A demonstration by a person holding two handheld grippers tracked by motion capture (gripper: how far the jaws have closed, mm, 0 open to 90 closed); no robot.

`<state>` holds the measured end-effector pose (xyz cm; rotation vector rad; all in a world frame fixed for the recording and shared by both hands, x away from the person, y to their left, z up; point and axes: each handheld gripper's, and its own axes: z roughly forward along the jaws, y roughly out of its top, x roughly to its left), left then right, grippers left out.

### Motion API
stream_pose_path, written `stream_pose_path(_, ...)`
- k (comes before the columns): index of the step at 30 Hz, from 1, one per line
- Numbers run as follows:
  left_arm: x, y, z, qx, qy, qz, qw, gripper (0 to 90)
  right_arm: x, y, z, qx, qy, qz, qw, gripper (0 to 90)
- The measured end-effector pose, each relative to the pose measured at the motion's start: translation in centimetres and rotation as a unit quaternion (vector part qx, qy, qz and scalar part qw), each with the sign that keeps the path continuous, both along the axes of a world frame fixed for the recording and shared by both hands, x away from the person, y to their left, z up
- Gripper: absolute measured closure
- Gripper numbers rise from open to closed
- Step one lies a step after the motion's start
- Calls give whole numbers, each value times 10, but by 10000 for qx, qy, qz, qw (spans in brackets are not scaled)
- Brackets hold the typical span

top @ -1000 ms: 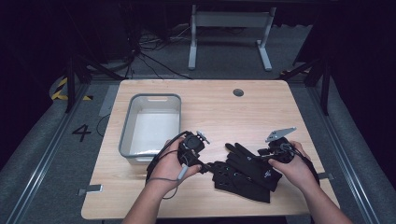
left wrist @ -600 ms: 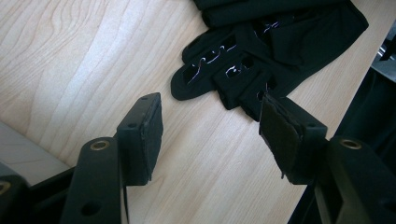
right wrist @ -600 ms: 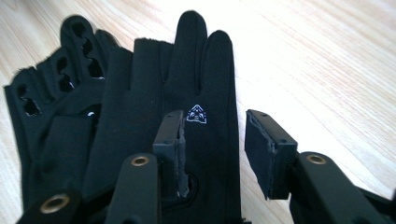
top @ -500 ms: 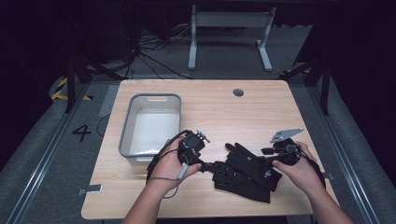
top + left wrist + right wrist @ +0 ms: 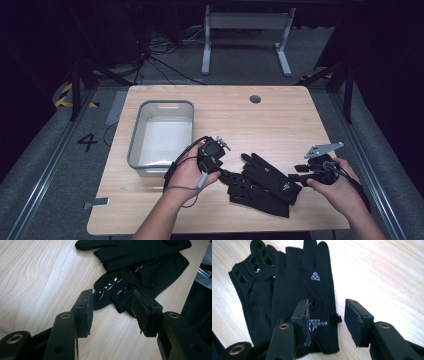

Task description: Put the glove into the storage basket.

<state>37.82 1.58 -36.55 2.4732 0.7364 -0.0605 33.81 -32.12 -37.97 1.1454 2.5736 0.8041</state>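
Two black gloves lie overlapped at the table's front middle. The upper glove (image 5: 270, 175) (image 5: 312, 285) bears a white logo. The lower glove (image 5: 250, 196) (image 5: 117, 287) has perforated fingers. My left gripper (image 5: 226, 174) (image 5: 112, 307) sits at the gloves' left end. Its jaws have just been closing and stand apart, with the lower glove's fingertips between the pads and not pressed. My right gripper (image 5: 296, 177) (image 5: 327, 320) hovers at the upper glove's cuff, lifted a little. Its jaws have just been opening, and nothing is gripped.
A grey plastic bin (image 5: 134, 145) with nothing in it stands on the left half of the wooden table (image 5: 280, 125), just behind my left hand. A round cable hole (image 5: 255, 99) marks the far side. The table's front edge runs close under the gloves.
My right hand has drawn to the right and slightly up, off the glove's cuff. The left hand has stayed in place at the gloves' fingertips.
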Motion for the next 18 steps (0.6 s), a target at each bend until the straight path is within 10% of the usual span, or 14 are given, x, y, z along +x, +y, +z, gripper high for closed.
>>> stream_pose_path(18,12,-20,-15,32,138,-159,9998,569,-3,-21,-19,-252,299,-323,9987,574)
